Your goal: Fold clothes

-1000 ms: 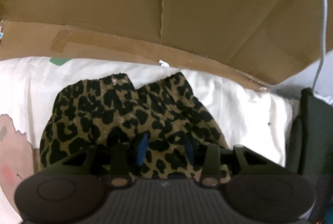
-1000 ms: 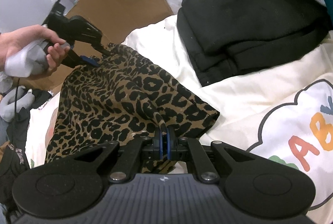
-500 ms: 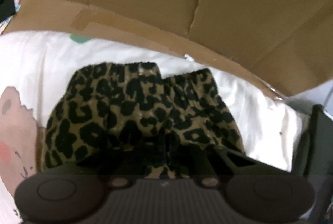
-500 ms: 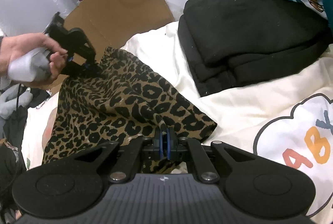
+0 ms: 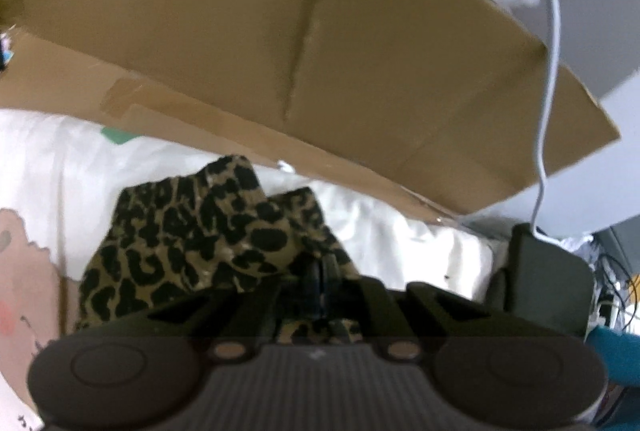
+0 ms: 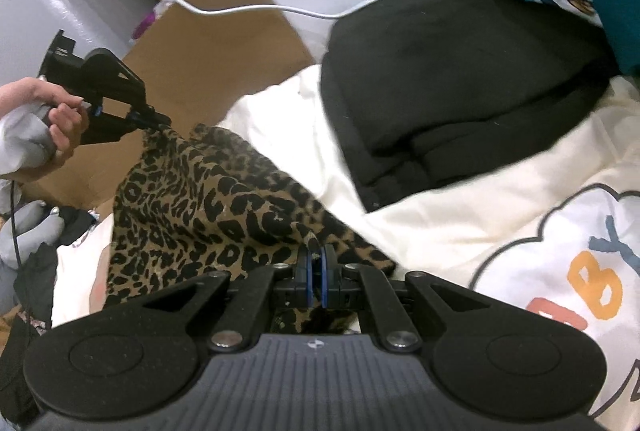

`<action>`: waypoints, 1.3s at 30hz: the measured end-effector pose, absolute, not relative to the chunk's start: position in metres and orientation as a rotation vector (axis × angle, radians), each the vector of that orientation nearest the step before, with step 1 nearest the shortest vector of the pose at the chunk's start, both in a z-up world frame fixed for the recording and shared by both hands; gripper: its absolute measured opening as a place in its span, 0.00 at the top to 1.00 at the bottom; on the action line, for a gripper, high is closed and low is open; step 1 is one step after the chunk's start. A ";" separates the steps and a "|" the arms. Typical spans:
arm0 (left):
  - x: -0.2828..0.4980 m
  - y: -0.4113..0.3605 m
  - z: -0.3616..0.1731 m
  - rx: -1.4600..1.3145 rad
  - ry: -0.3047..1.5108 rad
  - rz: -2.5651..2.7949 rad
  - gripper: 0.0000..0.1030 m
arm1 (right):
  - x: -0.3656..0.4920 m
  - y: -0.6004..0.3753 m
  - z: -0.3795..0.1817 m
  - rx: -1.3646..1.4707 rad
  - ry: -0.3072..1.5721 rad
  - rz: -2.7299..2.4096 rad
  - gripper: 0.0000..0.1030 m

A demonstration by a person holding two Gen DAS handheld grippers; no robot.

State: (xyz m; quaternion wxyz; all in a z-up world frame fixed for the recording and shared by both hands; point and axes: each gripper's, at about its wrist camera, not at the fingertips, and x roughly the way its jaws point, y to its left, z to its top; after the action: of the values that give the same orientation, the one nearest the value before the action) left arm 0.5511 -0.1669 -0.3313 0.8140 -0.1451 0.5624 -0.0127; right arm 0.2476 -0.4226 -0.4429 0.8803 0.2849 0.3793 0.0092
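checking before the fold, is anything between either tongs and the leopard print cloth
Nothing visible. Both tongs are already shut on the leopard print cloth: the left tongs pinch its far corner, lifted off the white bedding, and the right tongs pinch its near edge.

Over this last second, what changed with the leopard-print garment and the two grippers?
The left gripper closed on the far edge of the leopard-print garment and has lifted it off the white bedding, so the cloth now tents upward. The right gripper stayed clamped on the near edge; the black folded clothes did not move.
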 end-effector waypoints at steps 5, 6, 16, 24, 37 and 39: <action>0.556 -0.188 -0.352 -0.315 1.206 -0.071 0.99 | 0.253 -0.437 -0.464 0.641 0.865 -0.013 0.98; 0.557 -0.193 -0.358 -0.308 1.207 -0.080 0.99 | 0.254 -0.439 -0.469 0.653 0.878 -0.013 0.98; 0.565 -0.199 -0.382 -0.326 1.195 -0.106 1.00 | 0.255 -0.450 -0.468 0.710 0.891 -0.023 0.98; 0.567 -0.214 -0.391 -0.245 1.197 -0.128 0.99 | 0.255 -0.439 -0.472 0.676 0.941 -0.034 0.98; 0.533 -0.208 -0.347 -0.176 1.215 -0.340 0.23 | 0.226 -0.438 -0.462 0.795 0.898 -0.068 0.57; 0.516 -0.196 -0.333 -0.169 1.204 -0.365 0.23 | 0.220 -0.435 -0.464 0.835 0.891 -0.064 0.55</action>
State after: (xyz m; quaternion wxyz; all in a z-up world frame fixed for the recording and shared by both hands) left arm 0.5164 -0.1956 -0.3329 0.8051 -0.0789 0.5626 -0.1705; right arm 0.2200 -0.4355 -0.4636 0.8189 0.3920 0.4182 -0.0298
